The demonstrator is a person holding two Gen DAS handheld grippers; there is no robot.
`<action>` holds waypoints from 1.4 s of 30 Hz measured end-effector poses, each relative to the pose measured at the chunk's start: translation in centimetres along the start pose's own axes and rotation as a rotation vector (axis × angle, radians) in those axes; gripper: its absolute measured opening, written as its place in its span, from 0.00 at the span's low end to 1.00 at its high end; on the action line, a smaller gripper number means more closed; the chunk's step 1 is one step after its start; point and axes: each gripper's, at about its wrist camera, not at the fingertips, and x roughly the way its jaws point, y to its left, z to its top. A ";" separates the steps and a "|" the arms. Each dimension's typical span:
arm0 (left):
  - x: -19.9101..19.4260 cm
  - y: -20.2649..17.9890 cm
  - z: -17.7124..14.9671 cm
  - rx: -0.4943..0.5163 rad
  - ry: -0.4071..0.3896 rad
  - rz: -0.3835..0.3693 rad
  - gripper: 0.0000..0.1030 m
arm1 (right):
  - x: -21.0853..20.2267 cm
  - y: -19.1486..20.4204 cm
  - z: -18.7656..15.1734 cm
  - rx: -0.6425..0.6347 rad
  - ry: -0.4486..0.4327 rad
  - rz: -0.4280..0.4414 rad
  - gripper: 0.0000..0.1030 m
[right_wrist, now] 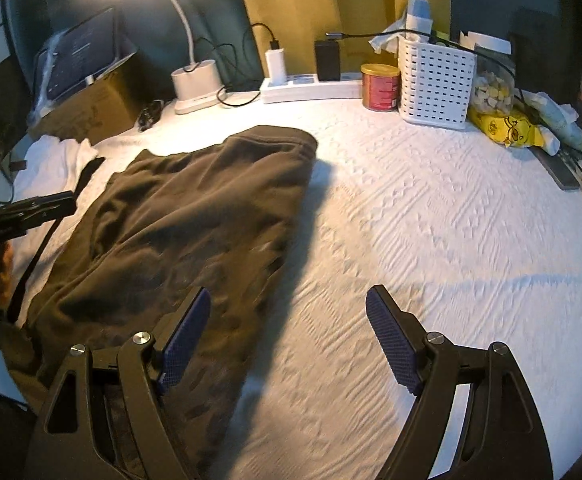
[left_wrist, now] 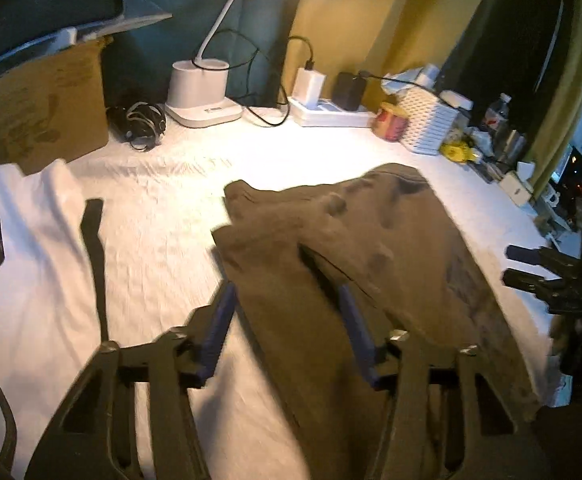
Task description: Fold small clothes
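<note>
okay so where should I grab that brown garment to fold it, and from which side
Probably by the near hem of the brown garment, one corner per gripper, coming in low from the near edge of the table. It lies flat and lengthwise away from you. The left gripper and right gripper are both open, close to that end.

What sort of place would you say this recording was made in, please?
Probably a home desk or bedroom table, covered with a white textured cloth. A lit desk lamp, a power strip with chargers and a white basket of odds and ends line the wall behind the brown garment.
</note>
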 end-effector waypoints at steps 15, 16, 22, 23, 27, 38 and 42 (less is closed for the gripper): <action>3.7 2.0 2.9 -0.002 0.035 0.035 0.04 | 5.6 -1.6 5.4 -0.019 0.013 0.026 0.80; 3.3 1.8 3.2 0.002 0.020 0.028 0.04 | 5.9 -1.4 5.6 -0.023 0.014 0.029 0.80; 1.1 -0.4 5.6 0.089 -0.067 0.029 0.04 | 7.0 -0.8 6.4 -0.038 0.007 0.050 0.80; 1.3 -0.9 6.1 0.106 -0.080 0.034 0.04 | 7.0 -0.8 6.5 -0.039 0.006 0.051 0.80; 2.6 -0.7 7.1 0.132 -0.078 0.112 0.04 | 7.4 -1.0 6.6 -0.036 0.005 0.047 0.80; 6.5 1.9 6.4 0.053 0.019 0.148 0.06 | 8.3 -2.7 6.7 0.009 -0.001 0.035 0.80; 2.7 0.5 6.9 0.004 -0.070 0.141 0.50 | 8.6 -3.3 7.0 0.053 -0.012 0.067 0.80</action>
